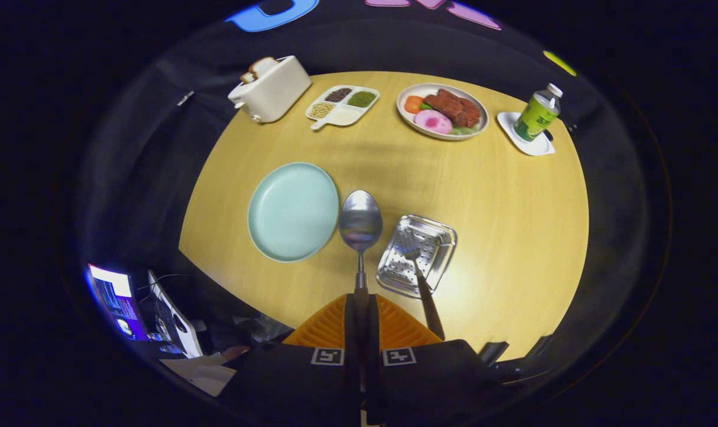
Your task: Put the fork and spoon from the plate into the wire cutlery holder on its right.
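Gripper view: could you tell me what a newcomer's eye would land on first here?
First the spoon, held by its handle between the closed fingers of the gripper, its bowl raised between the empty pale green plate and the wire cutlery holder. Next, the fork already standing in that holder, handle leaning toward the gripper. Beyond, across the round wooden table, sit a toaster, a plate of food and a green bottle.

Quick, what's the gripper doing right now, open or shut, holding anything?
Gripper: shut on the spoon by its handle, bowl pointing ahead between the plate and the cutlery holder.
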Demonstrator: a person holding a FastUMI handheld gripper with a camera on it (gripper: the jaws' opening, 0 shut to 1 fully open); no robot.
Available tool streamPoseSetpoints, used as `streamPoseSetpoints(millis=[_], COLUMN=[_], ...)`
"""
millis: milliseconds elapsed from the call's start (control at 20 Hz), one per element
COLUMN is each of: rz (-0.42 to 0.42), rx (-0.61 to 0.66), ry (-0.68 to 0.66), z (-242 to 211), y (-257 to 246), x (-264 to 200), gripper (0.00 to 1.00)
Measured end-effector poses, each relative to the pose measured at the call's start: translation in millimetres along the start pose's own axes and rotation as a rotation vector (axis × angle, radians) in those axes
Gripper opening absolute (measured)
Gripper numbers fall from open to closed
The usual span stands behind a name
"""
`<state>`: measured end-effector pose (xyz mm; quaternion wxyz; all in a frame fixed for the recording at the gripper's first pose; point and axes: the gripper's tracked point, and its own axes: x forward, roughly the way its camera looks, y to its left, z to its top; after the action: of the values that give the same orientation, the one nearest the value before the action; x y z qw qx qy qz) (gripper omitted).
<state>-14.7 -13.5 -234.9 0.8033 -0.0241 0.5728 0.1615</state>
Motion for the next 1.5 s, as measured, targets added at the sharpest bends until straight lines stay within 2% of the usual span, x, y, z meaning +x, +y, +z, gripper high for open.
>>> streamPoseSetpoints(millis=[200,300,450,700,900,950,1100,1200,1250,1350,1500], rz=[0.009,0.033,0.038,0.024,0.031,0.033,0.017,0.019,0.026,0.039,0.041], rx=[0.064,0.114,0.118,0.169,0.174,0.173,0.154,0.141,0.136,0.136,0.125], ry=[0.076,0.118,0.155,0.170,0.146,0.131,0.060,-0.023,-0.061,-0.172,-0.345], z=[-17,-21,-20,-15,-8,-6,4,15,20,39,67], y=[-25,-26,-23,-27,-23,-22,-25,-23,-21,-16,-9], x=[6,10,19,27,27,24,14,-3,-10,-33,-70], gripper=[0.09,0.09,0.09,0.11,0.16,0.26,0.43,0.67,0.92,1.00,0.99])
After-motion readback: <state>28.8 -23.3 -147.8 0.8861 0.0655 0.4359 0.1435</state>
